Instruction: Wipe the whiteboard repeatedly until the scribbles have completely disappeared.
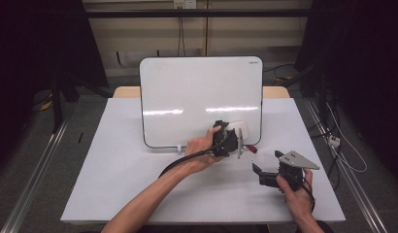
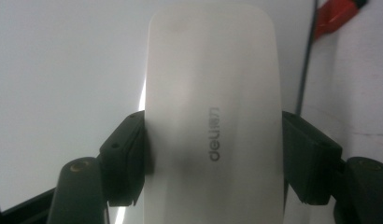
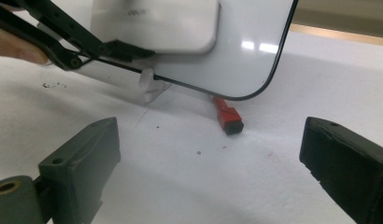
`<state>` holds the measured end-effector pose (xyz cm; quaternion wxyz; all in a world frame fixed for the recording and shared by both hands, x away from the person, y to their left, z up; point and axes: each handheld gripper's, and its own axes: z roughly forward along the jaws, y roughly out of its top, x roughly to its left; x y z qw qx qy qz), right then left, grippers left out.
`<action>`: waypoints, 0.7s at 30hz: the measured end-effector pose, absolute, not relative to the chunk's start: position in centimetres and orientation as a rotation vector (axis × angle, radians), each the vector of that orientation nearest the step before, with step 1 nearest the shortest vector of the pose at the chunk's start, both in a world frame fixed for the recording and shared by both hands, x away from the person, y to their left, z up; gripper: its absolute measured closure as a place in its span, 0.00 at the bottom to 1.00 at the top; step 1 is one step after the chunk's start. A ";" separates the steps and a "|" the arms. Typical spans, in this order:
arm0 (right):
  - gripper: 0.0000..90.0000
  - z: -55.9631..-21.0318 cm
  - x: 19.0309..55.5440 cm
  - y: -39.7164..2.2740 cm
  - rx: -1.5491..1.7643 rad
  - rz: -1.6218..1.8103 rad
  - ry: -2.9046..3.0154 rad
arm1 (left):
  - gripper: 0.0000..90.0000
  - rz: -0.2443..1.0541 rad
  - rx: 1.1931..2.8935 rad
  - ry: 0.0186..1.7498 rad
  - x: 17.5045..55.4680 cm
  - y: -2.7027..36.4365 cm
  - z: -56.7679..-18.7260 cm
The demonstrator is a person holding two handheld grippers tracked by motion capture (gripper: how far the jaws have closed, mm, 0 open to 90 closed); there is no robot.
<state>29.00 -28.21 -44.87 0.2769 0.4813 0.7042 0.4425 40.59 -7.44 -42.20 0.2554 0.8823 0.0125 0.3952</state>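
Observation:
A white "deli" board eraser sits between the black jaws of my left gripper, and both pads press on its long sides. The eraser is held flat against the lower right part of an upright whiteboard, with my left gripper behind it. In the right gripper view the eraser lies on the whiteboard. My right gripper rests low over the table to the right, open, with nothing between its jaws.
A red marker pokes out from under the board's lower right corner. A clear plastic foot props the board. The white table ends near the person's body, and cables lie on the floor at the right.

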 end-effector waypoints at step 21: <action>0.06 -44.8 29.2 -28.1 1.296 1.185 1.886 | 0.35 0.866 2.296 0.170 41.3 -5.8 -41.5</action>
